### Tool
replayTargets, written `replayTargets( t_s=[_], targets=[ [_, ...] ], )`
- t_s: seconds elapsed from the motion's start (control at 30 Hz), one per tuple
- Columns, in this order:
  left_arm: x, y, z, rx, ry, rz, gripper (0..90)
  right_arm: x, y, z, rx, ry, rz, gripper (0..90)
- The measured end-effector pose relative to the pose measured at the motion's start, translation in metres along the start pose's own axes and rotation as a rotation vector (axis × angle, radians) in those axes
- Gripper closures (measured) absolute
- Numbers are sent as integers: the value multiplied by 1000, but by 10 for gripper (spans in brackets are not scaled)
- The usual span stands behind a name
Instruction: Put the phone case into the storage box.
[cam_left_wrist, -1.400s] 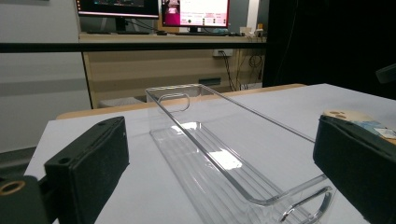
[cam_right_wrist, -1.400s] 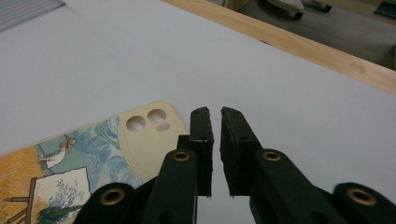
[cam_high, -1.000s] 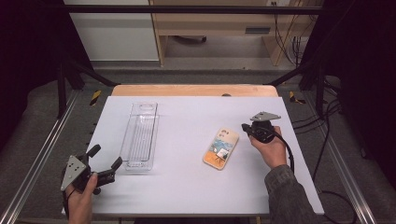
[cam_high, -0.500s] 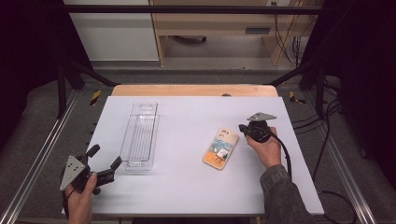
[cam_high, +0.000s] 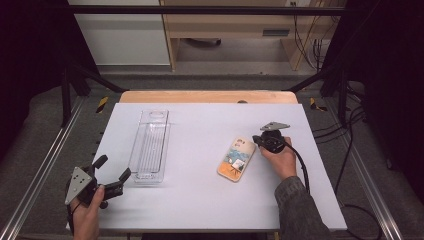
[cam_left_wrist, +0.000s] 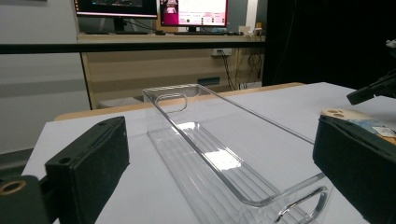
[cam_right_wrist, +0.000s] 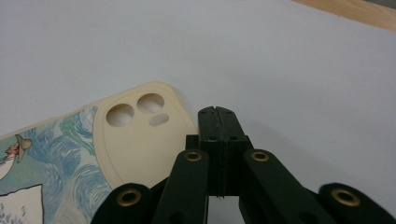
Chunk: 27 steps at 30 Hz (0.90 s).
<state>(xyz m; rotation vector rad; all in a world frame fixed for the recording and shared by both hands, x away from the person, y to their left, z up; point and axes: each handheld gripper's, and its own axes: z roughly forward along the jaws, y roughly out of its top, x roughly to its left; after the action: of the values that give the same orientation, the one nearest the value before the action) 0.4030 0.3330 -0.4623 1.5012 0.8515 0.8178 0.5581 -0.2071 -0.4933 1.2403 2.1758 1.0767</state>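
The jaws of the right gripper (cam_right_wrist: 218, 112) are pressed flat together with nothing between them, their tip hovering just beside the camera-hole corner of the phone case (cam_right_wrist: 84, 154); the jaws of the left gripper (cam_high: 111, 176) stand wide apart and empty, one black pad at each side of the left gripper view

Largest is the white surface (cam_high: 200, 200), which carries everything. On its left half lies a clear plastic tray (cam_high: 150, 145), long and narrow, with ribbed floor and a handle slot cut in each end wall; it lies lengthwise away from the person and holds nothing. The left gripper sits at the near left corner of the surface, just short of the tray's near end, and looks along its length

The phone case lies right of centre, well apart from the tray, printed back up: cream around the camera holes, blue swirls and a small figure in a hat below. It lies tilted, its camera end pointing toward the right gripper (cam_high: 263, 141), whose tip comes in from the right at that end; whether it touches the case cannot be told
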Motion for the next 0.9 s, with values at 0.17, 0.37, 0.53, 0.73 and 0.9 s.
replayTargets(
  t_s=[0.17, 0.37, 0.53, 0.73, 0.9],
  targets=[
    [0, 0, 0, 1, -3, -2, 34, -2, -1, 5, 3, -2, 8, 900],
    [-1, 0, 1, 3, -6, 3, 34, -2, -2, 12, 11, -1, 10, 900],
    [-1, 0, 1, 2, -4, 5, 35, -2, 0, 17, 13, 3, 6, 900],
    [-1, 0, 1, 3, -5, 5, 35, -3, 0, 19, 17, 10, 11, 900],
    [-1, 0, 1, 3, -6, 5, 34, -5, -1, 20, 25, 11, 16, 900]
  ],
)
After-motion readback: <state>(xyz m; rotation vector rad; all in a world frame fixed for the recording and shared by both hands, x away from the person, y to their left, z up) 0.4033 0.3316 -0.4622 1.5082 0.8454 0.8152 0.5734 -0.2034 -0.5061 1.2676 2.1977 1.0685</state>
